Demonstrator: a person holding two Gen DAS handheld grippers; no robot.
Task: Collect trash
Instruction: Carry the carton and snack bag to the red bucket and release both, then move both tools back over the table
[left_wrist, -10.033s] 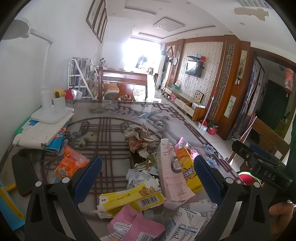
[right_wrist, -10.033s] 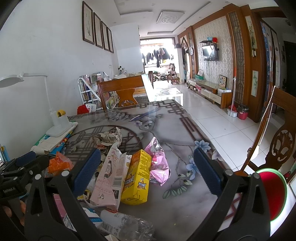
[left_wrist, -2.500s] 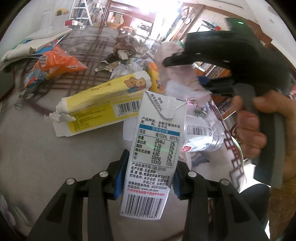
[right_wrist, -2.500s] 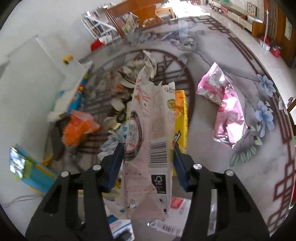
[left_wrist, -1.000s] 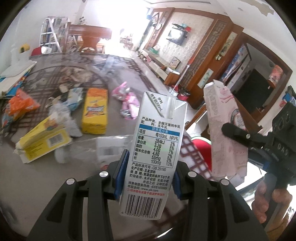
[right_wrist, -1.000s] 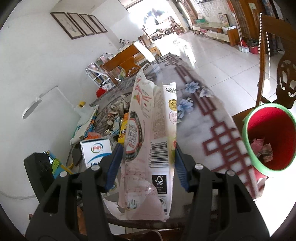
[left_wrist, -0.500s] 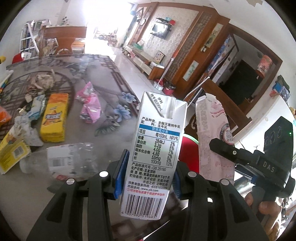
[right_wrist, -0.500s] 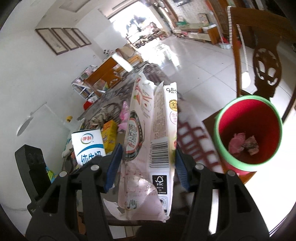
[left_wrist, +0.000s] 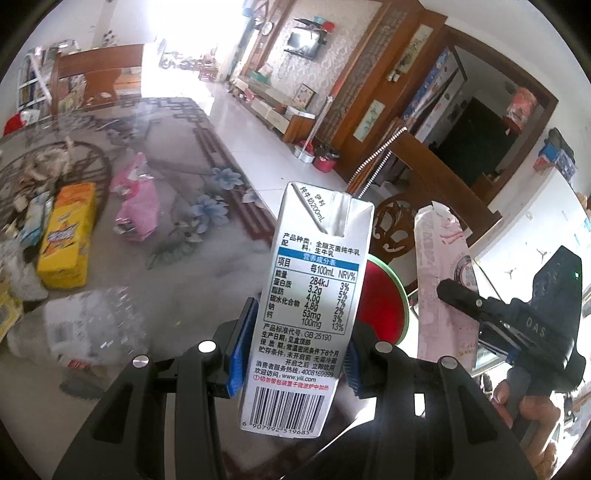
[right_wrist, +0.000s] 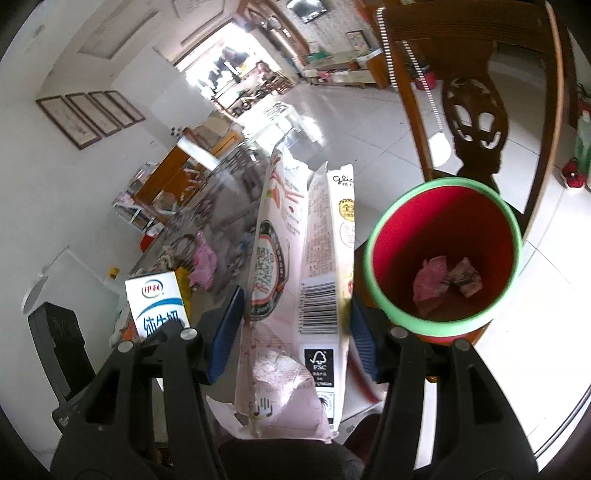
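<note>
Carrying: I hold two light, crushable cartons beside the bin (right_wrist: 443, 258).
Left gripper (left_wrist: 295, 354): clamped mid-body on the carton (left_wrist: 314, 295).
Right gripper (right_wrist: 295, 332): gripping the floppy pink box (right_wrist: 295, 277) low; bin right of jaws.

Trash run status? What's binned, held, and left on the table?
Done: two crumpled scraps lie in the red bin. In hand: left hand-held gripper grips a milk carton; right hand-held gripper grips a pink box beside the bin. Left: yellow box, pink wrapper, plastic bottle.
</note>
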